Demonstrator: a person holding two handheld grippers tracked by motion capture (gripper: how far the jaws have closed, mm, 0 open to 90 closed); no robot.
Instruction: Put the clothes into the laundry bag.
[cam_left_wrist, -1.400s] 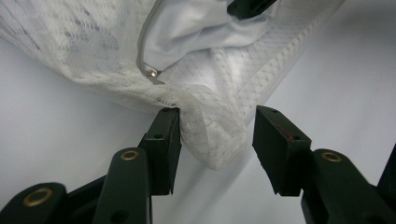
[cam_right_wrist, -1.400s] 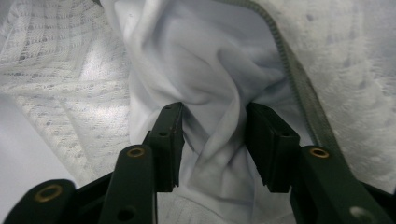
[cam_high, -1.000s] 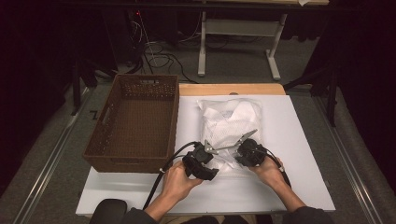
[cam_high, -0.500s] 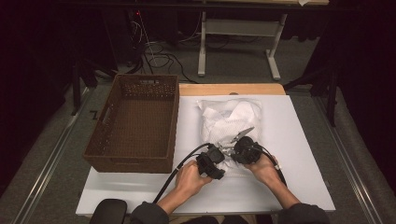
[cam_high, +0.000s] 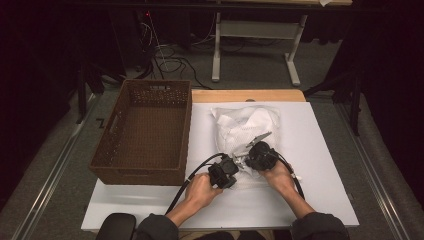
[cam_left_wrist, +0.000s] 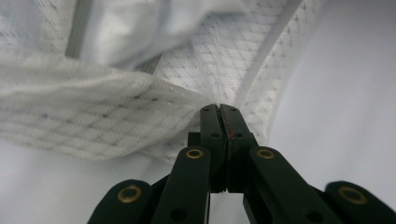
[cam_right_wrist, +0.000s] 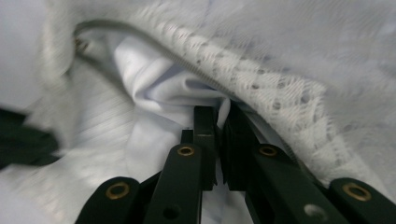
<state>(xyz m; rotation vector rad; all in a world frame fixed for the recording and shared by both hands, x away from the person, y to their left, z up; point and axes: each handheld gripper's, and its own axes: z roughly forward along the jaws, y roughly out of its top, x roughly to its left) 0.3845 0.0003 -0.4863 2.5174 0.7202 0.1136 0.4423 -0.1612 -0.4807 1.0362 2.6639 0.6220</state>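
Observation:
A white mesh bag (cam_high: 245, 125) with white cloth inside lies on the white table (cam_high: 320, 150). My left gripper (cam_high: 236, 162) is at the bag's near edge, and in the left gripper view its jaws (cam_left_wrist: 219, 111) have just closed and pinch a fold of the mesh (cam_left_wrist: 93, 112). My right gripper (cam_high: 246, 160) meets it from the right. In the right gripper view that gripper (cam_right_wrist: 218, 114) is shut on the bag's edge, with mesh (cam_right_wrist: 280, 70) above and the white cloth (cam_right_wrist: 159, 88) showing through the opening.
A brown wicker basket (cam_high: 145, 172) with nothing in it stands on the left of the table, close to the left hand's cable. Bare white table lies right of the bag and along the front edge. Metal frames and cables stand on the floor behind.
The left hand has moved right and forward to the bag's near edge, and its jaws have closed on the mesh. The right hand has stayed put.

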